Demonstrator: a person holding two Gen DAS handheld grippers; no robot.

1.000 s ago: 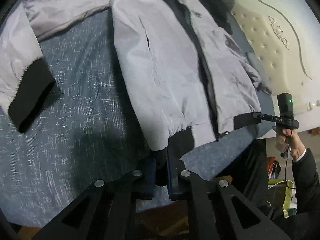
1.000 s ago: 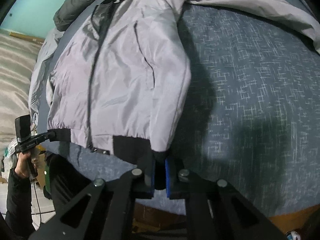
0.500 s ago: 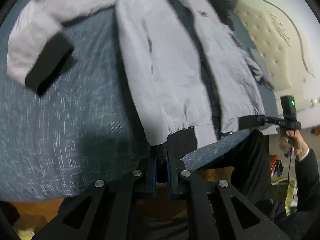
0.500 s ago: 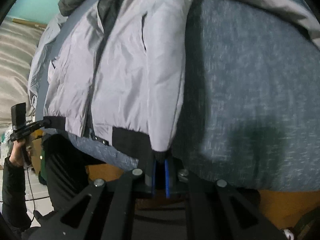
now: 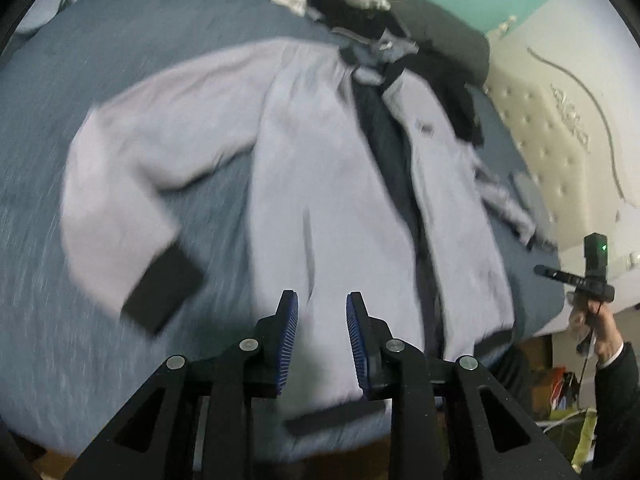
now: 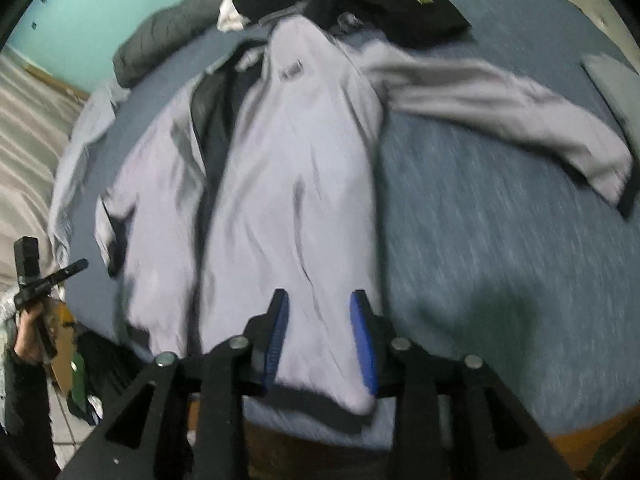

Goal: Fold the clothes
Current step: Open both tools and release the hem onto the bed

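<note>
Grey jacket (image 5: 332, 200) lies spread front-up on the bed (image 5: 120, 60); both left tongs (image 5: 322, 340) and right tongs (image 6: 320, 340) have just opened, empty (hem released); soft, slippery shell; likely best gripped by cuff or hem

Both wrist views steeply downward, close over shared jacket (image 5: 340, 208) (image 6: 288, 200), bed (image 5: 60, 340)

L tongs (image 5: 322, 308) open above grey jacket (image 5: 328, 208).
</note>
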